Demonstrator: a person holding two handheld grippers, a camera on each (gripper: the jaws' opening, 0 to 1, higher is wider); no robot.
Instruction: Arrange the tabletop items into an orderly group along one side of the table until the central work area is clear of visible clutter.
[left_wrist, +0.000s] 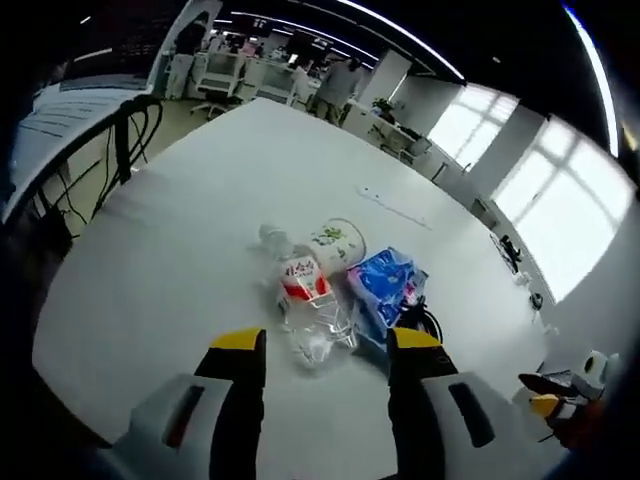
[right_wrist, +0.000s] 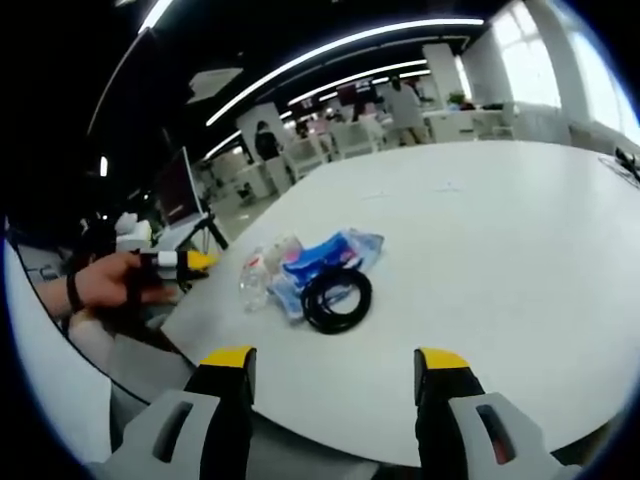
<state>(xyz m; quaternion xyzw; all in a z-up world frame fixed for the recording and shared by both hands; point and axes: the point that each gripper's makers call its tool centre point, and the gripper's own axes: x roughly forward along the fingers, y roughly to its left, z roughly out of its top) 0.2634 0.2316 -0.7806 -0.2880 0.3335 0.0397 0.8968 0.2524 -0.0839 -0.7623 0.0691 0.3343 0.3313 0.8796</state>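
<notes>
Office desks, chairs and ceiling light strips ring a broad white round worktop (left_wrist: 200, 220) on which a small cluster of clutter sits together. In the left gripper view, the left hand-held gripper (left_wrist: 327, 352) has its yellow-tipped jaws spread wide with nothing between them, aimed at a crushed clear plastic bottle with a red label (left_wrist: 308, 305) lying directly ahead, just beyond the jaw tips. The bottle's long axis runs roughly along the gripper's line of sight, cap end away. Touching it on the far side is a white paper cup with green print (left_wrist: 337, 243), tipped on its side, and beside it lies a crumpled blue plastic packet (left_wrist: 385, 283) with a coiled black cable (left_wrist: 430, 320) at its edge.

In the right gripper view, the right hand-held gripper (right_wrist: 338, 372) is likewise spread and empty, hanging off the worktop's edge, well apart from the cable coil (right_wrist: 336, 298). The left gripper is nearer, so the bottle seems its likely pick.
</notes>
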